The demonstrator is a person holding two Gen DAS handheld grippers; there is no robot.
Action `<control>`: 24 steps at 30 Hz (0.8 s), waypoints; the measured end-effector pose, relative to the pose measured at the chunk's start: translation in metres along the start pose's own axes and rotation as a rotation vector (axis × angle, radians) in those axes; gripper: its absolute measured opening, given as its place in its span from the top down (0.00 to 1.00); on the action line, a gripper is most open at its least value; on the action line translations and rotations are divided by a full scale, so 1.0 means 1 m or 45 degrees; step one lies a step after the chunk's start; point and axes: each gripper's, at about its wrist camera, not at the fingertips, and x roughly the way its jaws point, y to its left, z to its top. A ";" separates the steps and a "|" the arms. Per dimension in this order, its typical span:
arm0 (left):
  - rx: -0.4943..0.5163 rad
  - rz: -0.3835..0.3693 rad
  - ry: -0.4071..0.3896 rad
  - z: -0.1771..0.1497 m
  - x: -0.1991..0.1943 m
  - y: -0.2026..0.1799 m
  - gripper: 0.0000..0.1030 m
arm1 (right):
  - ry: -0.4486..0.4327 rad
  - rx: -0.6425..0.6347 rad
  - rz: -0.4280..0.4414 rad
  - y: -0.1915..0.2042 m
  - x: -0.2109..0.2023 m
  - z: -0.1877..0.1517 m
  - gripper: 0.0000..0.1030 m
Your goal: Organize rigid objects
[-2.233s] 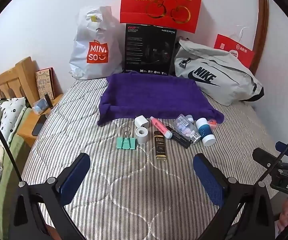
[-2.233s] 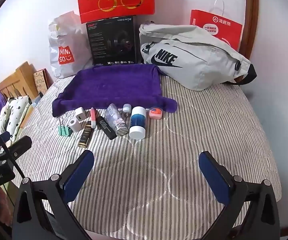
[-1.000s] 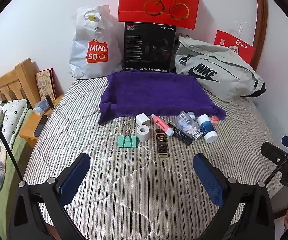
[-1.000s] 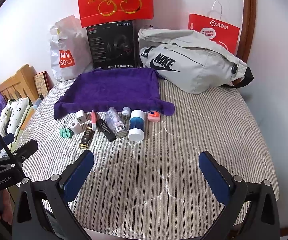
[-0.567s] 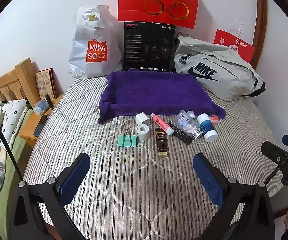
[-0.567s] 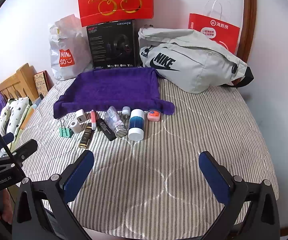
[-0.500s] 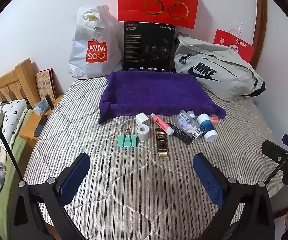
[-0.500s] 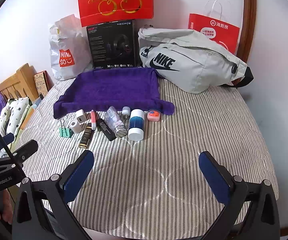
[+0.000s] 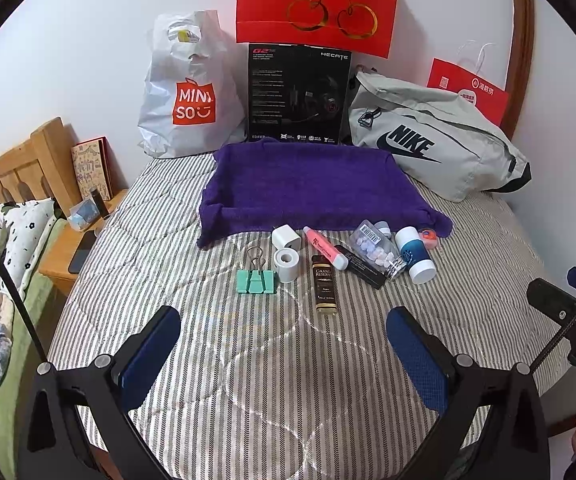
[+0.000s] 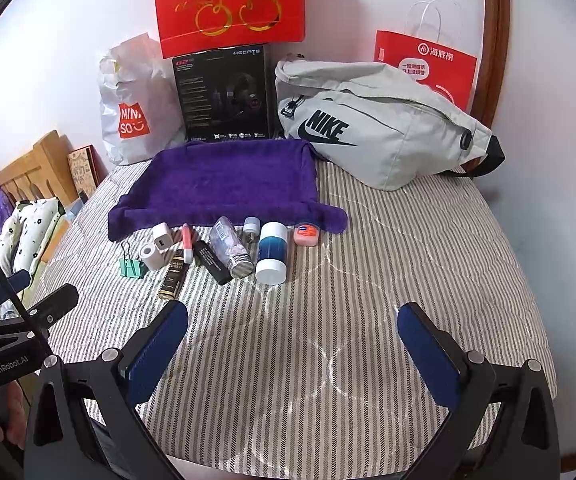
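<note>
Little has moved since earlier: both the left gripper point(image 9: 283, 344) and right gripper point(image 10: 292, 340) hover wide-jawed, empty, short of the item row point(image 9: 324, 276) lined along the purple towel point(image 9: 308, 184) (probably the sorting spot).

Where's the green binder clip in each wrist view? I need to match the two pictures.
Left wrist: green binder clip just left of centre, at the row's left end, beside the white tape roll.
Right wrist: green binder clip far left, mid-height, same row end.
Shared landmark: purple towel behind the row.
</note>
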 end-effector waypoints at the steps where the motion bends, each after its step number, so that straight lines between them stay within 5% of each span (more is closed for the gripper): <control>1: 0.000 0.001 0.000 0.000 0.000 0.000 0.00 | 0.002 0.000 0.000 0.000 0.000 0.000 0.00; 24: 0.006 0.014 0.001 0.001 0.002 0.003 0.00 | 0.002 -0.002 -0.001 -0.001 -0.001 0.000 0.00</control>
